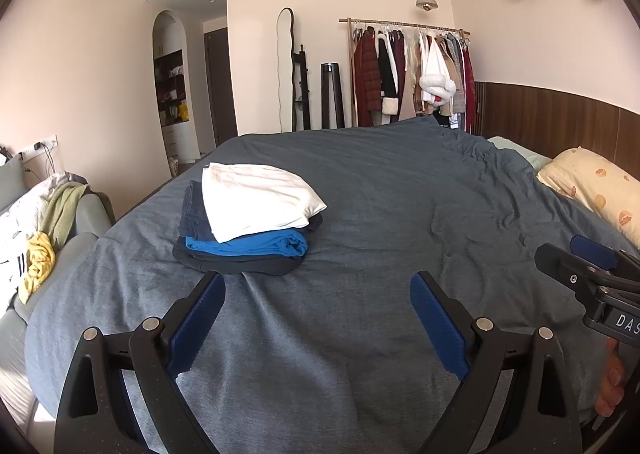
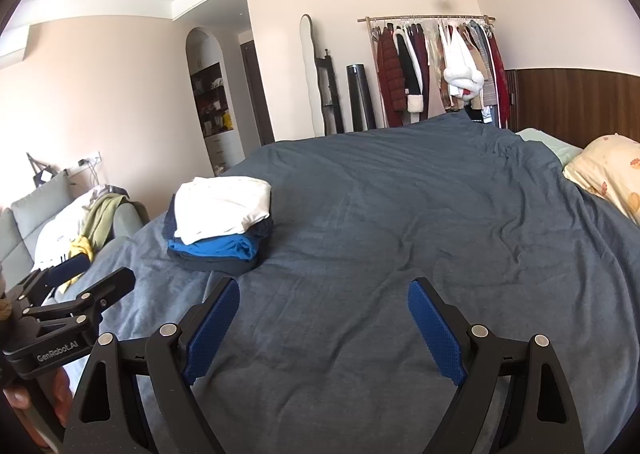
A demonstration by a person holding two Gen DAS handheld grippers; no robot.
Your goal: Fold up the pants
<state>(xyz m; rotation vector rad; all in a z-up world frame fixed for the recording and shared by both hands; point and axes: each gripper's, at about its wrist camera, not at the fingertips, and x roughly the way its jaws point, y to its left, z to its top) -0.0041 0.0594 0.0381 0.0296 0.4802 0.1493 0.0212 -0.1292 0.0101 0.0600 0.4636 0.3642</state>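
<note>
Four folded garments (image 1: 248,226) stacked on one bed (image 1: 380,214).

Both wrist cams low over bed (image 1: 360,194) — facing fwd, sharing folded stack (image 2: 218,222).

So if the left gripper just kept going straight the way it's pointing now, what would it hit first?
Most likely the grey-blue quilt covering the bed: the open left gripper tilts down toward bare fabric. The stack of folded clothes with the white piece on top sits left of that line, though depth is hard to judge.
</note>
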